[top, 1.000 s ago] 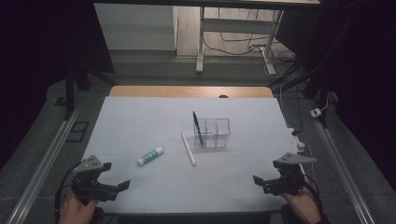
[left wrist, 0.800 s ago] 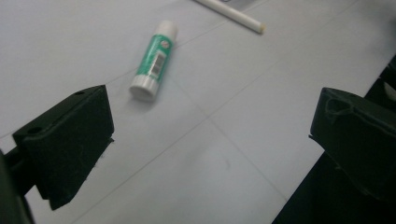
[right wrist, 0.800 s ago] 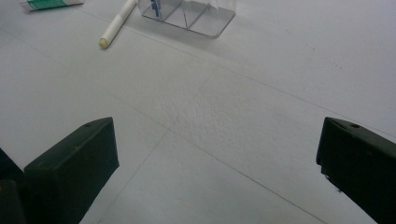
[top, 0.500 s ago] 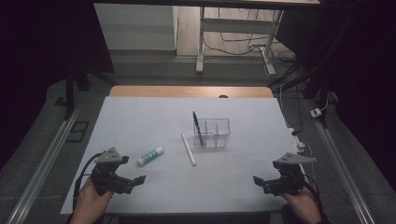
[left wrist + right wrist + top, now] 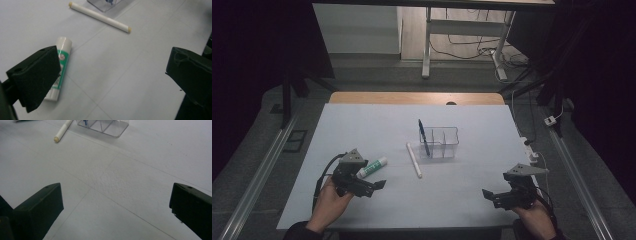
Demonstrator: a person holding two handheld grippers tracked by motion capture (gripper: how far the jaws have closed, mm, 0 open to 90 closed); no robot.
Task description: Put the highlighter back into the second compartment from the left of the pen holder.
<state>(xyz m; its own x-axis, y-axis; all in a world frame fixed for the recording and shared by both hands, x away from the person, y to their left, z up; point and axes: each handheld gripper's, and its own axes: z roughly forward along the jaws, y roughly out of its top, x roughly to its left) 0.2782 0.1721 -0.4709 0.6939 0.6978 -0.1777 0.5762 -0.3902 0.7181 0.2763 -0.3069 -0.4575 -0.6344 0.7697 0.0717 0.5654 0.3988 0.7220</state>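
A green and white glue stick [image 5: 373,167] [image 5: 59,67] lies on the white table [image 5: 377,125], just beyond my left gripper [image 5: 374,187] [image 5: 110,75], which stands open with nothing between its jaws. A white marker [image 5: 414,160] [image 5: 99,17] [image 5: 63,130] lies mid-table. Beside it stands a clear divided organizer [image 5: 439,143] [image 5: 103,126] with a blue pen [image 5: 424,137] leaning in its left compartment. At the table's front right, my right gripper [image 5: 492,196] [image 5: 115,205] is open over bare table.
A wooden strip [image 5: 417,98] runs along the table's far edge. Metal rails [image 5: 257,175] flank both sides. A desk frame and cables [image 5: 472,45] stand on the floor beyond. A white cable [image 5: 532,150] hangs at the right edge.
My left gripper has moved right and forward from the table's front-left corner to right beside the glue stick. The right gripper has stayed still.
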